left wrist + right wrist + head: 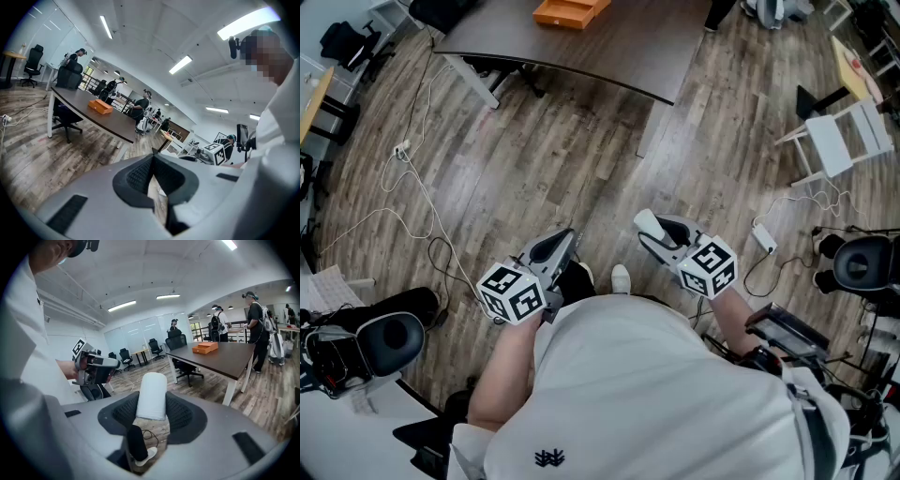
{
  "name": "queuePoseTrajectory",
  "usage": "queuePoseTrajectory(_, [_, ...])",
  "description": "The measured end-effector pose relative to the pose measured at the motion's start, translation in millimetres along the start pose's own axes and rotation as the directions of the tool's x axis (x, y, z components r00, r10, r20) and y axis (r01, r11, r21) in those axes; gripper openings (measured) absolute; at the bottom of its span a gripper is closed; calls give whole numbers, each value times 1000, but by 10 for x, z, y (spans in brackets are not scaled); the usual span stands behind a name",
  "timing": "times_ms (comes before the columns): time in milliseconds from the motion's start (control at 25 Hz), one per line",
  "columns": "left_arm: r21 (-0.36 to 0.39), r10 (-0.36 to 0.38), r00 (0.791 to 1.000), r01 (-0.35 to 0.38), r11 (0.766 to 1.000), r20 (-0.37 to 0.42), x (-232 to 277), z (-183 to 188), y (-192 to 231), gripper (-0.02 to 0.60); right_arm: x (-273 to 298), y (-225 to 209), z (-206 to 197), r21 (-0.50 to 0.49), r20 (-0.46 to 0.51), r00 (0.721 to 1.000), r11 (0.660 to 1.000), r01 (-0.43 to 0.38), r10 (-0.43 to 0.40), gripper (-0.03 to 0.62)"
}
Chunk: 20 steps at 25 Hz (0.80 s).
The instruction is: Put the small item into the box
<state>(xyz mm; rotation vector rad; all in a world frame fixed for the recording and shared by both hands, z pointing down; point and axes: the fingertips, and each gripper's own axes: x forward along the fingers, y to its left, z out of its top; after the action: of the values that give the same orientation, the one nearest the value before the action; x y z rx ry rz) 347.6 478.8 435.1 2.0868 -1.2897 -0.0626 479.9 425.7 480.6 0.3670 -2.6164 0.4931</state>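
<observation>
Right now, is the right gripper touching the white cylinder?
Touching. In its own view, the right gripper has the white cylinder clamped between both pads, with no gap on either side.

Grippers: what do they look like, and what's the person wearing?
The left gripper and right gripper match: light grey moulded shells with black ribbed pads lining the jaws. Each carries a white cube printed with black square markers. The person wears a white shirt with a small dark emblem.
</observation>
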Motion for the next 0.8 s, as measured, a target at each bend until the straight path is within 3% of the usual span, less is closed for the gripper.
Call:
queuePoseTrajectory(160, [64, 23, 1000, -22, 998, -18, 5, 113, 233, 8, 232, -82, 92, 1, 1, 1000, 1000, 6, -6, 169])
queuePoseTrajectory(400, [44, 5, 1000, -6, 999, 17, 14, 414, 942, 8, 835, -250, 418, -22, -6, 999, 999, 42, -42, 169])
queuePoseTrajectory(600, [143, -16, 1000, 16, 990, -1, 122, 995, 1491, 8, 1437, -388, 900, -32, -45, 997, 997, 66, -68, 169])
queuePoseTrajectory(800, [190, -55, 998, 59, 980, -27, 50, 1497, 2145, 8, 2175, -514, 1514, -34, -40, 995, 996, 86, -87, 170])
